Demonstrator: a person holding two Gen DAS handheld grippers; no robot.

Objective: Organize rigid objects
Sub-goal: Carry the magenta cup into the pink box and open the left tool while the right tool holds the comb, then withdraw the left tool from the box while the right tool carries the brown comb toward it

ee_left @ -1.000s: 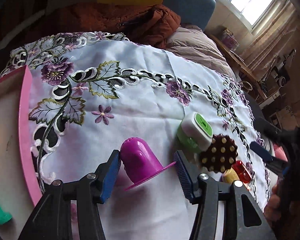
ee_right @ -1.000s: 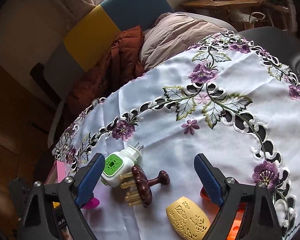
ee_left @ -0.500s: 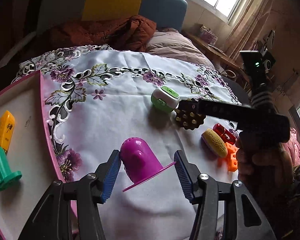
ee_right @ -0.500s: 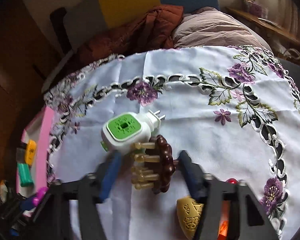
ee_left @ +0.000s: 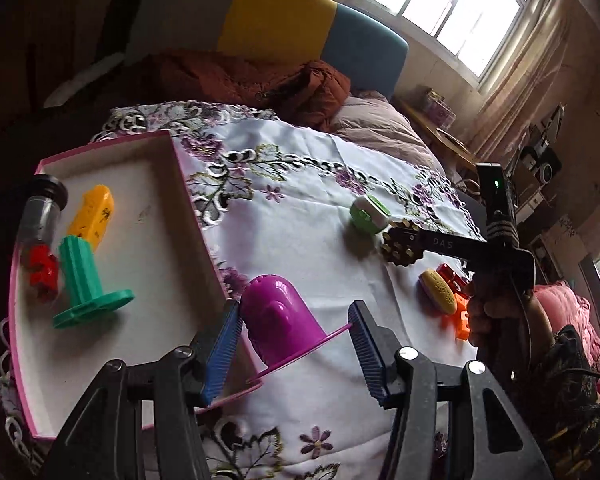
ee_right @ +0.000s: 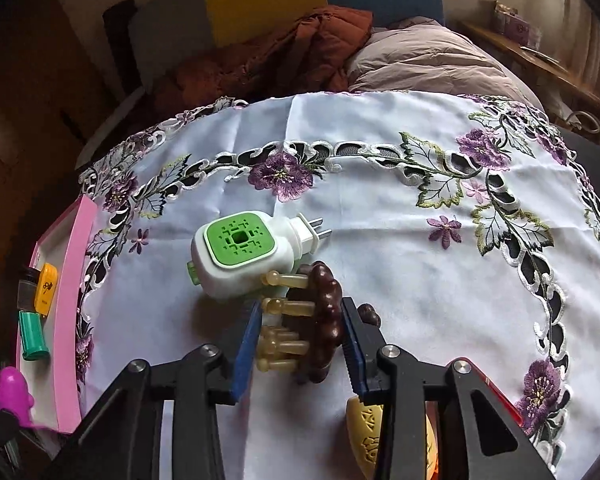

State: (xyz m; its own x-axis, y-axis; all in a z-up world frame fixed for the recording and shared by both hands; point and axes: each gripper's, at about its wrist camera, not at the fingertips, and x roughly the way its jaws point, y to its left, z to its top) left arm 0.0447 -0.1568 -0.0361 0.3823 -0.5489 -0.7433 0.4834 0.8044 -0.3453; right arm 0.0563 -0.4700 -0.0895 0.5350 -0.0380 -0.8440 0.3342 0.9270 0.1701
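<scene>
My left gripper (ee_left: 294, 340) is shut on a magenta dome-shaped piece with a flange (ee_left: 278, 318) and holds it above the near right rim of the pink tray (ee_left: 188, 196). In the tray lie a green flanged cylinder (ee_left: 84, 284), a yellow block (ee_left: 92, 214), a red piece (ee_left: 42, 272) and a clear jar with a black cap (ee_left: 40, 208). My right gripper (ee_right: 300, 336) is shut on a brown massage brush with amber pegs (ee_right: 324, 312), lifted beside the white-and-green plug-in device (ee_right: 240, 252). The brush (ee_left: 400, 244) also shows in the left wrist view.
A white tablecloth with purple embroidery (ee_right: 380, 208) covers the round table. A yellow oval piece (ee_left: 438, 292), an orange brick (ee_left: 460, 320) and a red piece (ee_left: 448, 272) lie at the right. A sofa with coats (ee_left: 260, 76) stands behind the table.
My left gripper has risen and swung left with the magenta piece, so the tray is now under it. My right gripper has closed on the brown brush and lifted it.
</scene>
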